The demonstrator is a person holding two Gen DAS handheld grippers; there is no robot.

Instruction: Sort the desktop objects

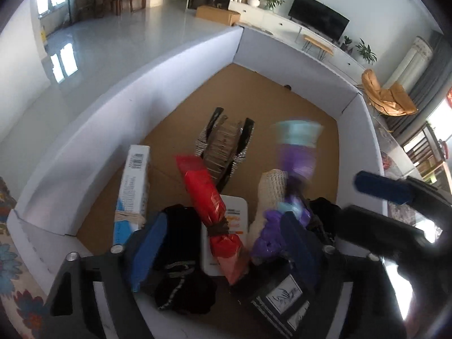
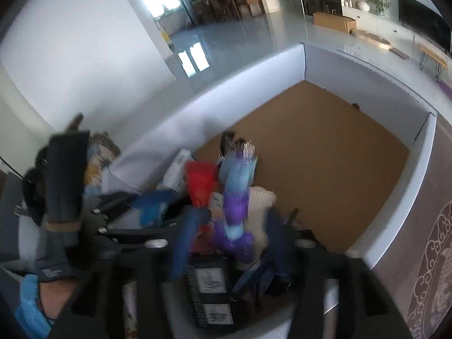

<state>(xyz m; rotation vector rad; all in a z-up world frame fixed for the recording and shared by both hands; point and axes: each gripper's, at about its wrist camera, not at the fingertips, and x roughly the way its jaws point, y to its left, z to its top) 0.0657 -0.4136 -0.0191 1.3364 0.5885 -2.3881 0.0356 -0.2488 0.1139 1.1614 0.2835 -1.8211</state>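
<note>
1. The left claw (image 1: 223,251) stands open over the pile, its blue pads (image 1: 147,251) spread with nothing pressed between them. The right claw (image 2: 228,243) is open too, though blur hides much of it; in the left wrist view it reaches in from the right edge.
2. The things to sort lie heaped at the near end of a white-walled box (image 1: 180,65) with a brown cardboard floor.
3. The red wrapped bundle (image 1: 210,203) lies between the left claw's pads, tied near its lower end by a dark band. It looks soft and crinkly, probably light; the banded waist seems the firmest place to pinch.
4. Just right of it, a purple and teal bag roll (image 1: 296,152) leans on a cream knitted piece (image 1: 271,195). Both should squash easily and may slip.
5. A white and blue carton (image 1: 132,186) stands left of the bundle, stiff and easy to take by its narrow sides.
6. Beyond sits a wooden rack with black ends (image 1: 223,147); black cloth (image 1: 180,254) lies nearest.
</note>
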